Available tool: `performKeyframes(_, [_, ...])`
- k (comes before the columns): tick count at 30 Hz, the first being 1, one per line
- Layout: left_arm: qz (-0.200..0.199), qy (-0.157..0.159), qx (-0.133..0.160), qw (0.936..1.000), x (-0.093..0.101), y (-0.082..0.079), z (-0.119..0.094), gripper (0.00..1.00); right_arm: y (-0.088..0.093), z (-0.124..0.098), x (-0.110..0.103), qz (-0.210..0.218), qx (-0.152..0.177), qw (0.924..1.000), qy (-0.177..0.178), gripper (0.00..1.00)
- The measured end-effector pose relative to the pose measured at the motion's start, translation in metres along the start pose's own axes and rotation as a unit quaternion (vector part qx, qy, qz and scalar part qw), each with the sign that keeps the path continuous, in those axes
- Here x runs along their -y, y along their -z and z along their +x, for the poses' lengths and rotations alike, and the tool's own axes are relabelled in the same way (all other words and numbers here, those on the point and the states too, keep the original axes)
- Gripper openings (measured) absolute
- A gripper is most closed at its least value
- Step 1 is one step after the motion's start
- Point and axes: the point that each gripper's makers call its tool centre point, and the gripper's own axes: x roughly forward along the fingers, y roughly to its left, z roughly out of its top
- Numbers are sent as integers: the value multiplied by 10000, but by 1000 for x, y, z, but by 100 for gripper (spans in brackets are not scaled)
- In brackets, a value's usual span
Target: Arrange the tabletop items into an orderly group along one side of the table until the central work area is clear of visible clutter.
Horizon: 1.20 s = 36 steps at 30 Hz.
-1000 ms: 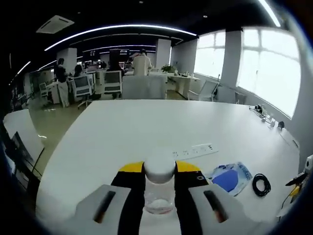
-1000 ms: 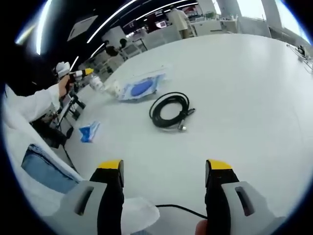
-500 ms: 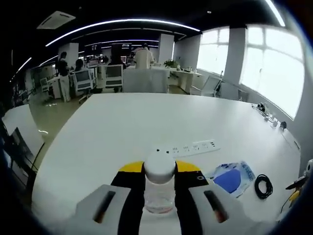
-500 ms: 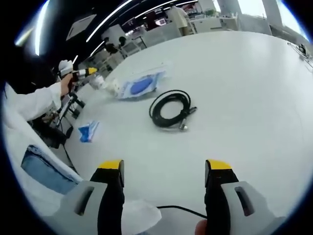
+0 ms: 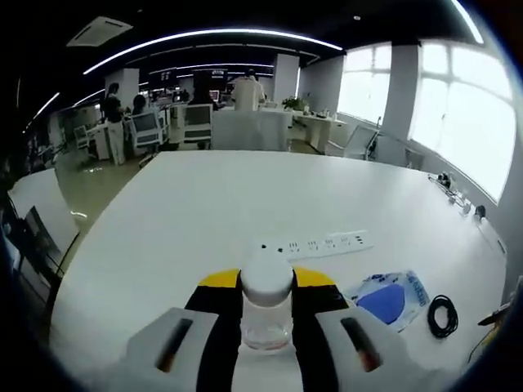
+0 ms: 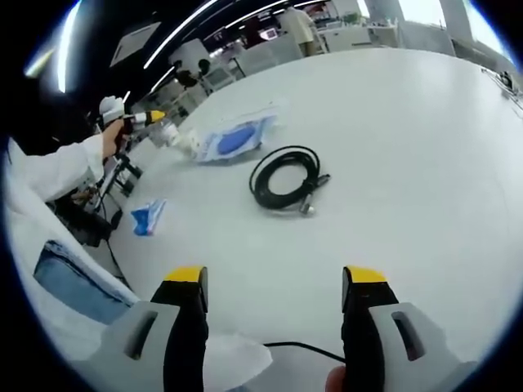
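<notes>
Clear jar (image 5: 266,314) with its white lid sits clamped in the left gripper (image 5: 266,327), above the desk (image 5: 204,212): light, rigid, slick-looking, best held mid-body. Right gripper (image 6: 274,327) spread wide, empty, facing the floppy coiled cable (image 6: 284,178).
</notes>
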Motion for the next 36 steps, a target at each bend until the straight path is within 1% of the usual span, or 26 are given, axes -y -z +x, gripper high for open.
performKeyframes(2, [39,22,23,10000,2,1,0,20,1,0,1,5,-4,10000,-3,65])
performKeyframes(7, [35,-35,23,10000,1,4,-3,20,3,1,1,24,-17,10000,-7,65])
performKeyframes(10, [73,-48,122,9999,1,5,-5,20,5,2,1,44,-30,10000,-4,65])
performKeyframes(13, [-25,-66,184,9998,-2,5,-6,20,7,3,1,51,-46,10000,-9,65])
performKeyframes(17, [-51,-122,256,9996,-3,5,-8,21,7,4,-1,31,-68,10000,-30,65])
performKeyframes(20, [-233,-235,393,9987,-4,6,-10,21,8,5,-2,42,-64,10000,-33,65])
performKeyframes(26, [-205,-438,524,9975,0,6,-10,21,10,6,-4,26,-93,9999,-63,65])
performKeyframes(31, [-41,-456,564,9974,6,6,-8,21,11,5,-3,58,-68,10000,-45,65])
performKeyframes(36, [4,-451,625,9970,8,7,-9,21,14,4,-1,83,-68,9999,-25,65])
